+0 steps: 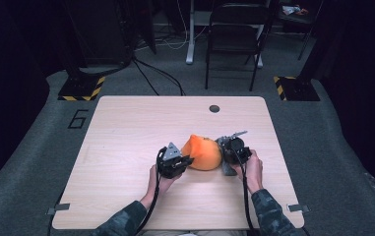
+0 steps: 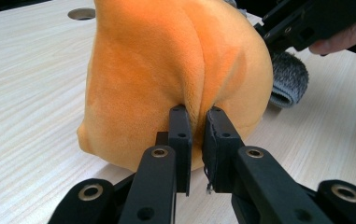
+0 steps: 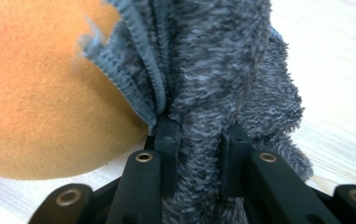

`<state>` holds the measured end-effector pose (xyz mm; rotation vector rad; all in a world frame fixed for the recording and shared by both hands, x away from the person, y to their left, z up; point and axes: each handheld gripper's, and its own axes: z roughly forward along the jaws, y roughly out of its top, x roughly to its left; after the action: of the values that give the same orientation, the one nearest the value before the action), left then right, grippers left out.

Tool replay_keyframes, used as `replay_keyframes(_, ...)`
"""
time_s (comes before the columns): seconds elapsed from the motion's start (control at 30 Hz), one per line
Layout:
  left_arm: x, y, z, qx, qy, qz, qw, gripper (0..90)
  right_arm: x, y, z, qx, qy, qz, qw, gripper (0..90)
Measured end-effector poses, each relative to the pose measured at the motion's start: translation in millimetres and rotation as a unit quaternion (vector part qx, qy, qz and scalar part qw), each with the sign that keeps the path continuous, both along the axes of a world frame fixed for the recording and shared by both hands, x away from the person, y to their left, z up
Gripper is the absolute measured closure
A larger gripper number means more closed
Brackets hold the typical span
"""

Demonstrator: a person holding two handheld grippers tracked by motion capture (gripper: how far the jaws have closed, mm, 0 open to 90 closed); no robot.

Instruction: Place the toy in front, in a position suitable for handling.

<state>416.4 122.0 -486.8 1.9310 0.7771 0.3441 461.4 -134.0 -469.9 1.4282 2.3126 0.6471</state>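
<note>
An orange plush cushion (image 1: 203, 153) rests on the wooden table (image 1: 126, 132) between both hands. My left gripper (image 1: 187, 161) is at its left side, shut on a pinched fold of the orange fabric (image 2: 197, 105). My right gripper (image 1: 226, 158) is at the cushion's right side, shut on a folded grey fuzzy cloth (image 3: 213, 88) that lies against the orange cushion (image 3: 40, 102). In the left gripper view the grey cloth (image 2: 288, 81) shows as a roll behind the cushion, under the other gripper.
A round cable hole (image 1: 214, 108) sits near the table's far edge. A black folding chair (image 1: 234, 34) stands on the floor beyond the table. Bare tabletop lies to the left and far side of the cushion.
</note>
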Motion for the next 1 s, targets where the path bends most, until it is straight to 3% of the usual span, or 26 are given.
replay_keyframes(0.13,0.4,0.3,-0.6,-0.004,-0.001,0.002,1.0000,82.1,-4.9,-0.5,18.2,0.008,-0.023,0.000,0.9997,73.2)
replay_keyframes(0.23,-0.3,-0.5,-0.5,-0.002,-0.003,0.002,1.0000,82.1,-11.4,3.2,34.4,0.016,-0.053,0.008,0.9984,73.2)
replay_keyframes(0.5,-1.7,-2.5,-0.2,0.000,-0.006,-0.004,1.0000,82.1,-32.1,26.6,62.0,0.048,-0.098,0.052,0.9927,73.1)
replay_keyframes(0.7,-2.8,-4.0,0.7,0.007,-0.010,-0.010,0.9999,82.0,-41.2,42.3,66.3,0.062,-0.118,0.087,0.9872,73.0)
replay_keyframes(0.77,-3.4,-4.8,0.8,0.008,-0.012,-0.010,0.9999,82.0,-42.4,46.2,64.7,0.081,-0.121,0.094,0.9849,73.0)
replay_keyframes(1.0,-3.3,-5.7,0.3,0.010,-0.019,-0.011,0.9997,82.0,-39.5,48.0,56.0,0.073,-0.112,0.094,0.9865,72.9)
